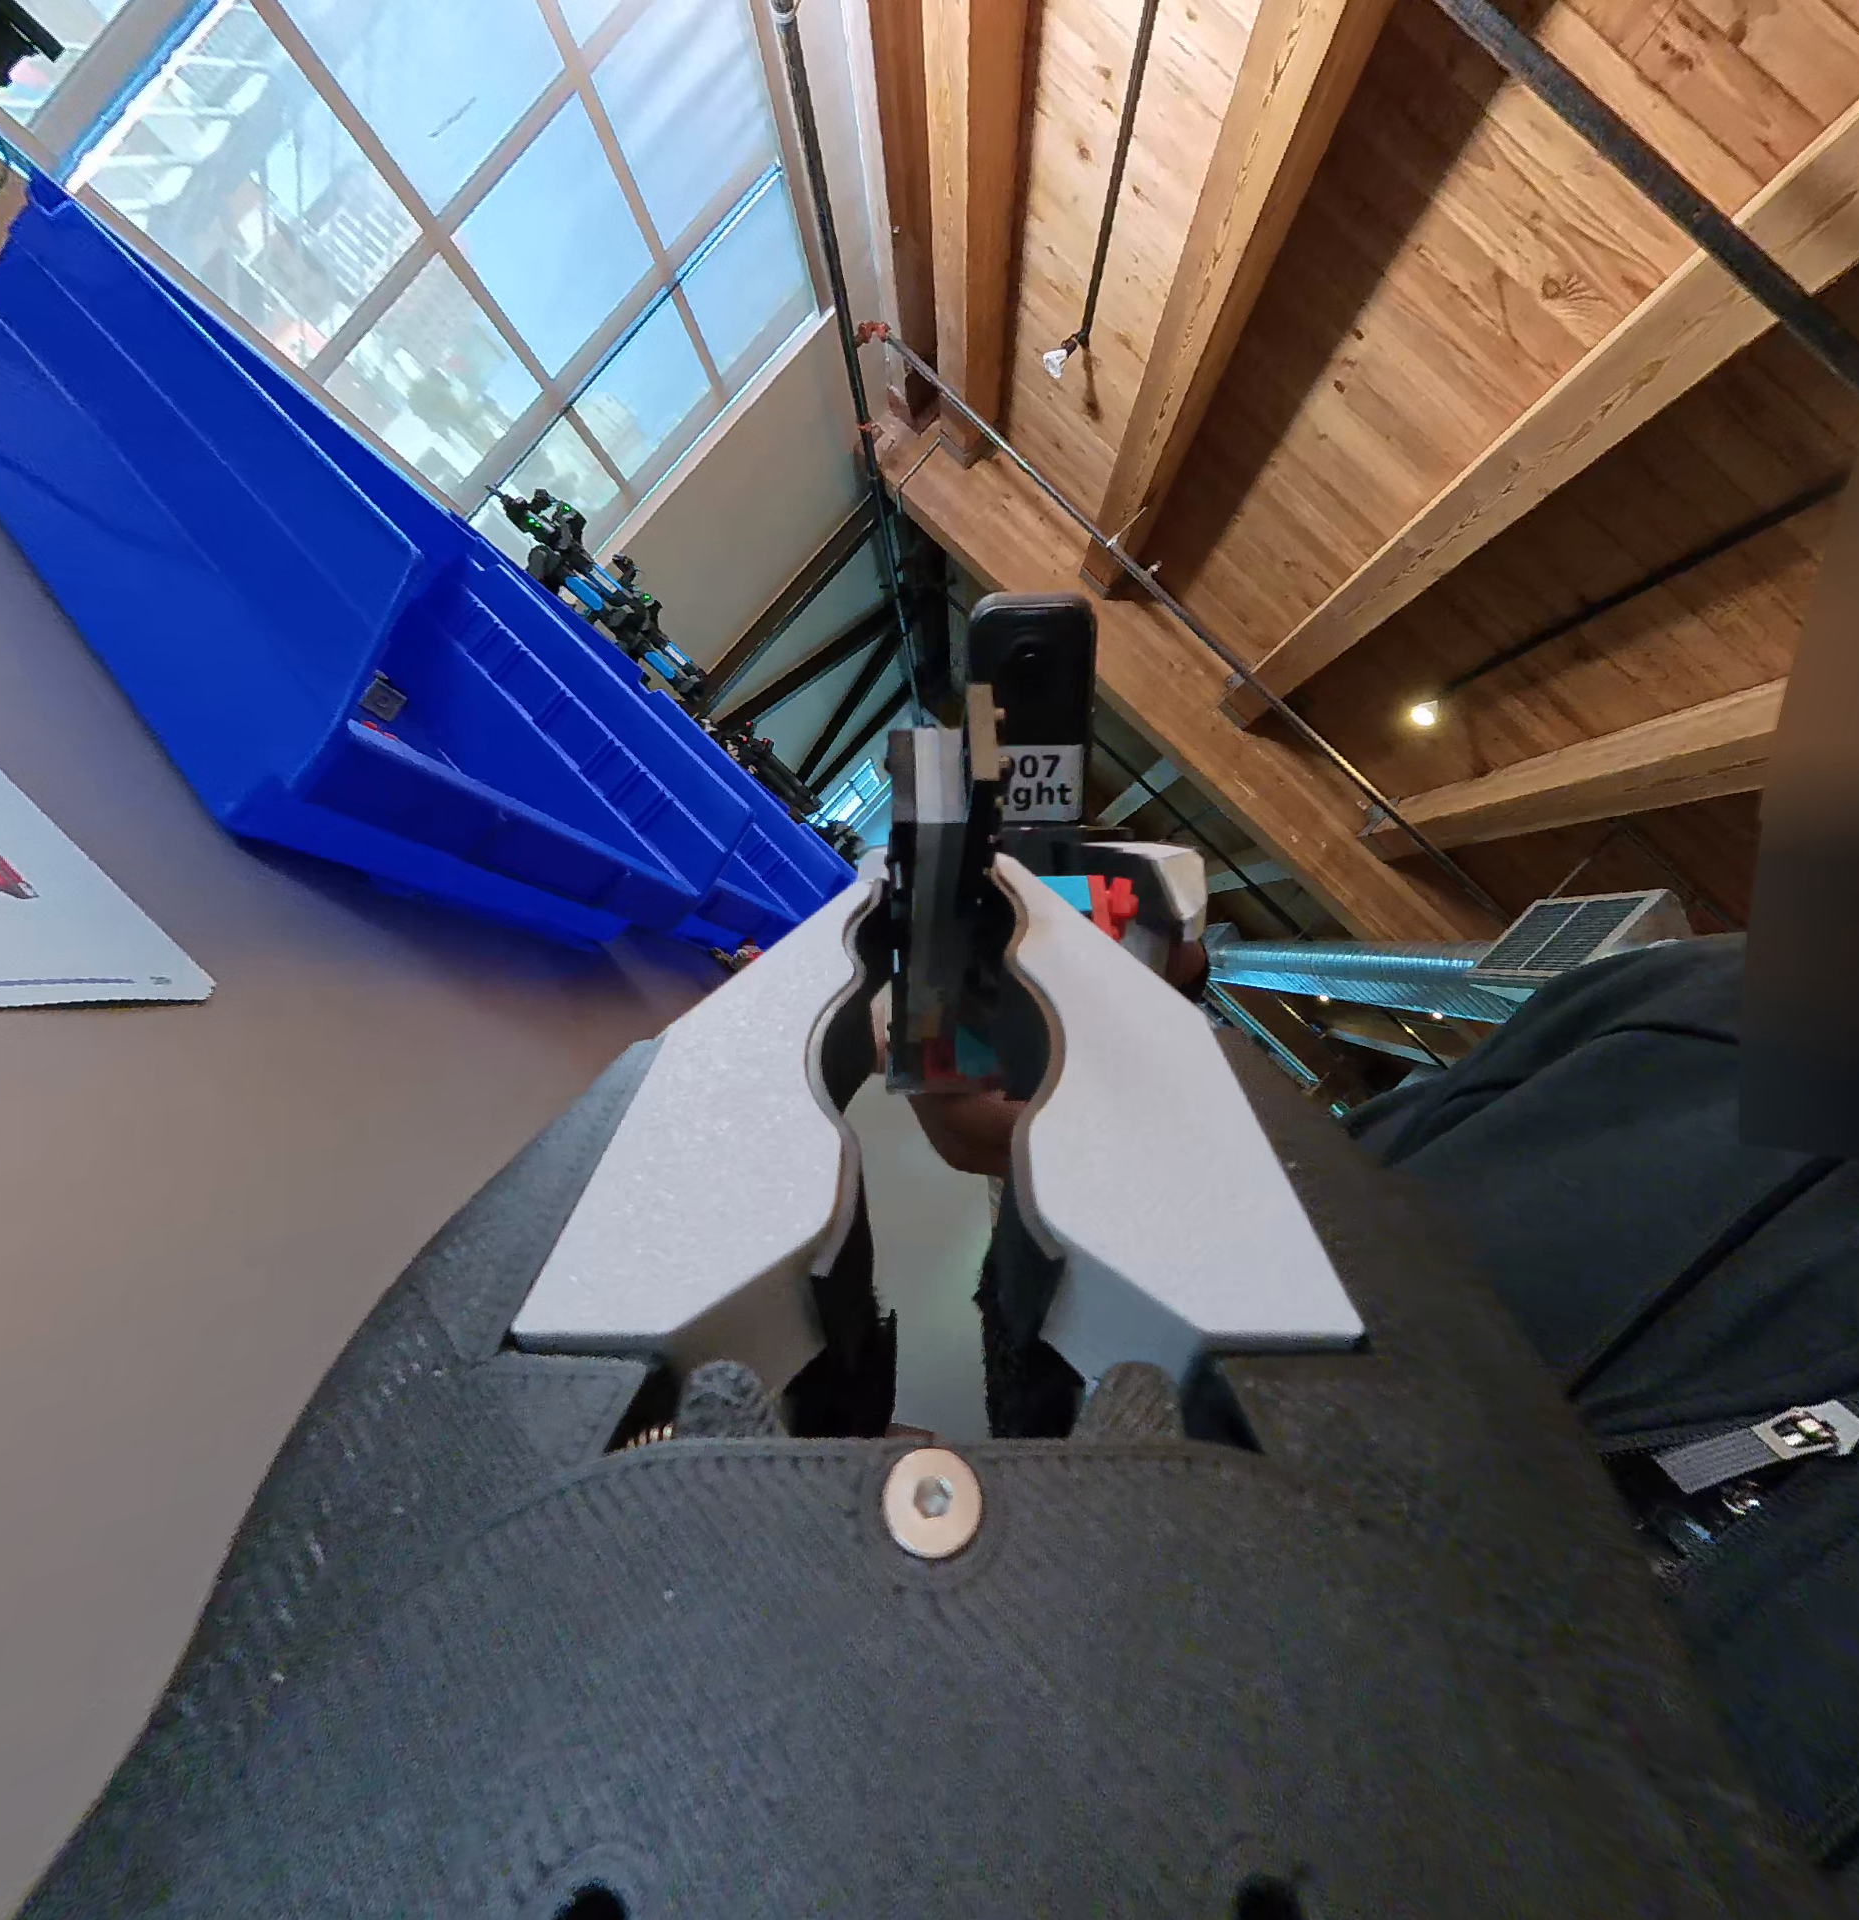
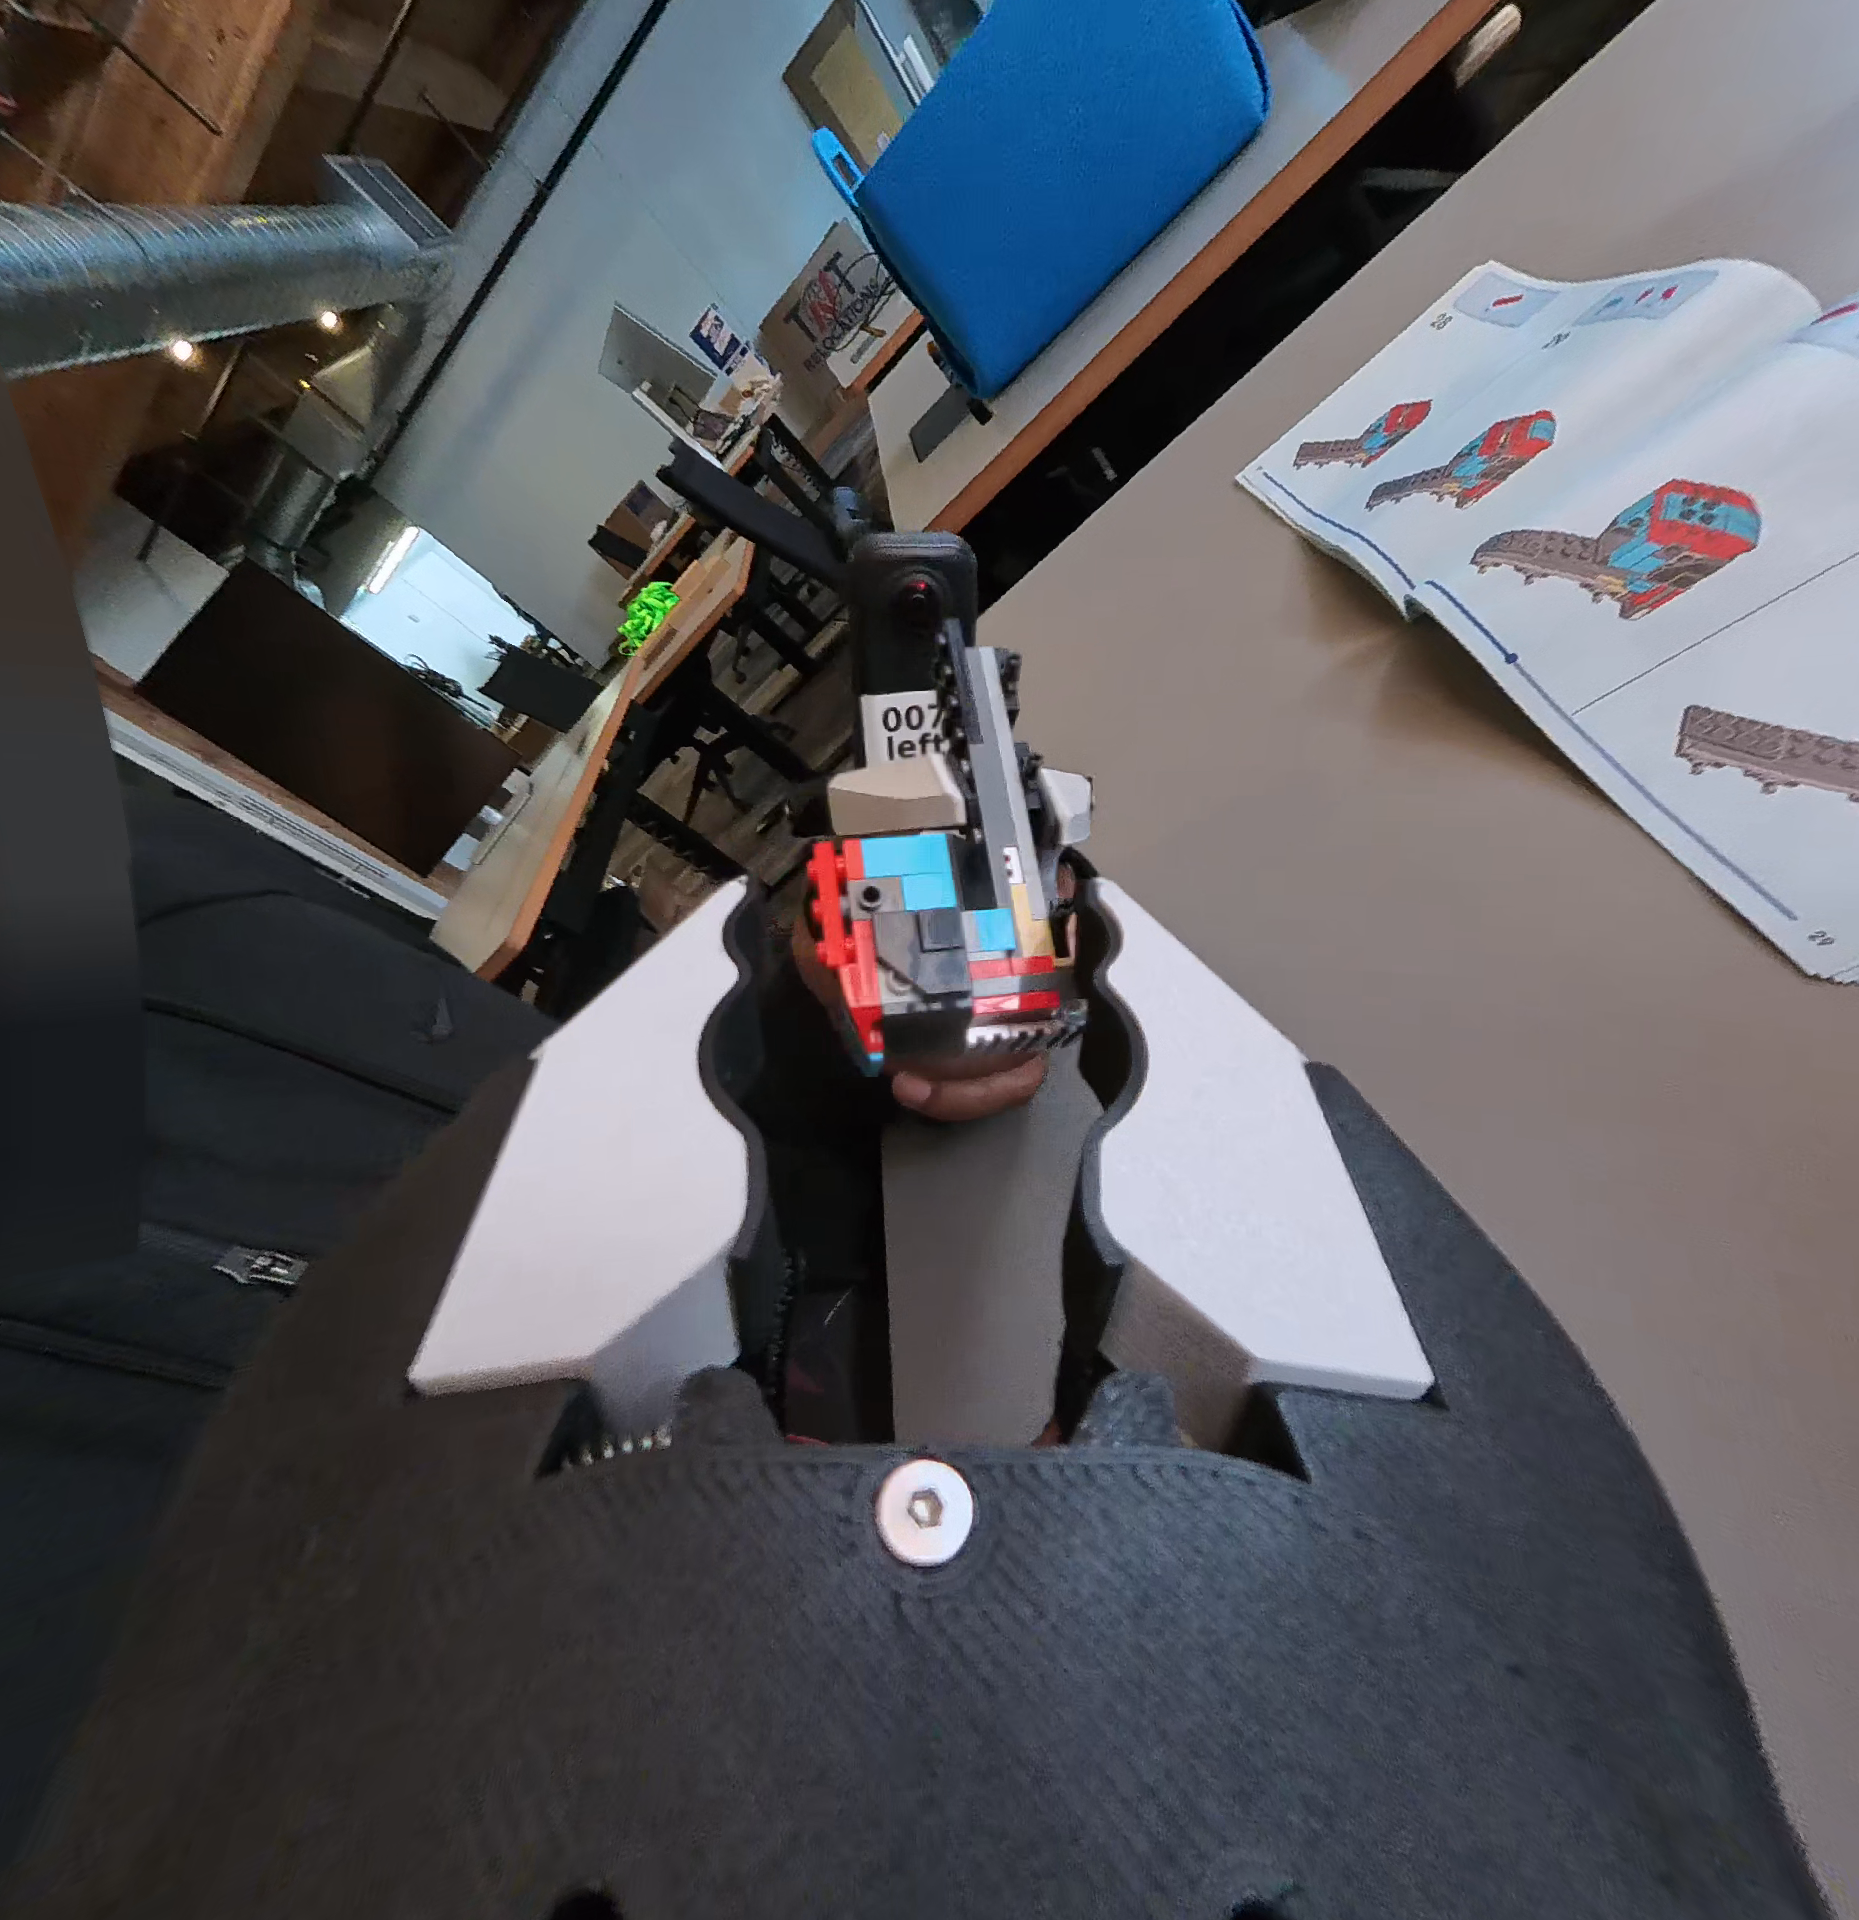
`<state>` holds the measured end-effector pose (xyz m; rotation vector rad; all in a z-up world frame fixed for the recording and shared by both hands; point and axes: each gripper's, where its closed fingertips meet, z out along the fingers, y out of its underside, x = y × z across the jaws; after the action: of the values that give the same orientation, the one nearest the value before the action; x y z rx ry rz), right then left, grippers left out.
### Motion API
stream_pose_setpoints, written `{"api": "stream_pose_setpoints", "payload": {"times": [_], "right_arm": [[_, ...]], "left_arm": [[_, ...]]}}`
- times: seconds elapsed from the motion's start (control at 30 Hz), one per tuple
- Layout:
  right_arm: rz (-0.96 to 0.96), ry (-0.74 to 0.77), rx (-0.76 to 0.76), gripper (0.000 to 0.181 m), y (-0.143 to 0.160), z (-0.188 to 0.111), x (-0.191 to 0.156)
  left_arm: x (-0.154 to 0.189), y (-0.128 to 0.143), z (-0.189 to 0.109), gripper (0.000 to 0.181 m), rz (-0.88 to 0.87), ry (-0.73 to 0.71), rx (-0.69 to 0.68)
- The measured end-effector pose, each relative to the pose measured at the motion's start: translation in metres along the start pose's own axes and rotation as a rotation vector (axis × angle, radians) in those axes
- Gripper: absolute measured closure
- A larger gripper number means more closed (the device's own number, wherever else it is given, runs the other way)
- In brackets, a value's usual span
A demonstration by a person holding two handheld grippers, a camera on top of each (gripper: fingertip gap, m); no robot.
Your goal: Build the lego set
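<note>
A partly built lego model (image 2: 909,894) is held in the air between my two grippers, which face each other. It has a red, light blue and grey block at one end and a long grey and black plate at the other. My right gripper (image 2: 920,904) is shut on the block end. My left gripper (image 1: 940,883) is shut on the plate (image 1: 930,914), seen edge-on in the left wrist view. The left gripper also shows in the right wrist view (image 2: 982,805) behind the model. A finger (image 1: 1164,883) of my right gripper shows in the left wrist view.
Blue storage bins (image 1: 281,623) stand on the grey-brown table (image 2: 1320,1039). An open instruction booklet (image 2: 1631,582) lies on the table and also shows in the left wrist view (image 1: 52,914). A person's dark jacket (image 1: 1631,1195) is close by. A blue chair (image 2: 1060,177) stands beyond. My two grippers' fingertips are within a few centimetres of each other.
</note>
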<state>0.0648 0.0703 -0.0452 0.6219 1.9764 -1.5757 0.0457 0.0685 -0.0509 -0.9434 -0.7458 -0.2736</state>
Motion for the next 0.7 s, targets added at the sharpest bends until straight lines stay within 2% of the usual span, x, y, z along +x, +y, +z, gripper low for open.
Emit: {"api": "stream_pose_setpoints", "payload": {"times": [0.17,0.4,0.7], "right_arm": [[-0.091,0.056,-0.028,0.125,-0.0008,-0.0025,0.0004],[-0.154,0.053,-0.063,0.15,0.0042,-0.0028,-0.0013],[-0.16,0.016,-0.068,0.151,0.0062,-0.0036,-0.0044]], "left_arm": [[-0.0018,0.0006,-0.0005,0.165,0.037,-0.024,-0.012],[-0.0019,0.0048,0.0009,0.164,0.091,-0.046,-0.043],[0.0016,0.0054,0.0015,0.164,0.108,-0.031,-0.045]]}}
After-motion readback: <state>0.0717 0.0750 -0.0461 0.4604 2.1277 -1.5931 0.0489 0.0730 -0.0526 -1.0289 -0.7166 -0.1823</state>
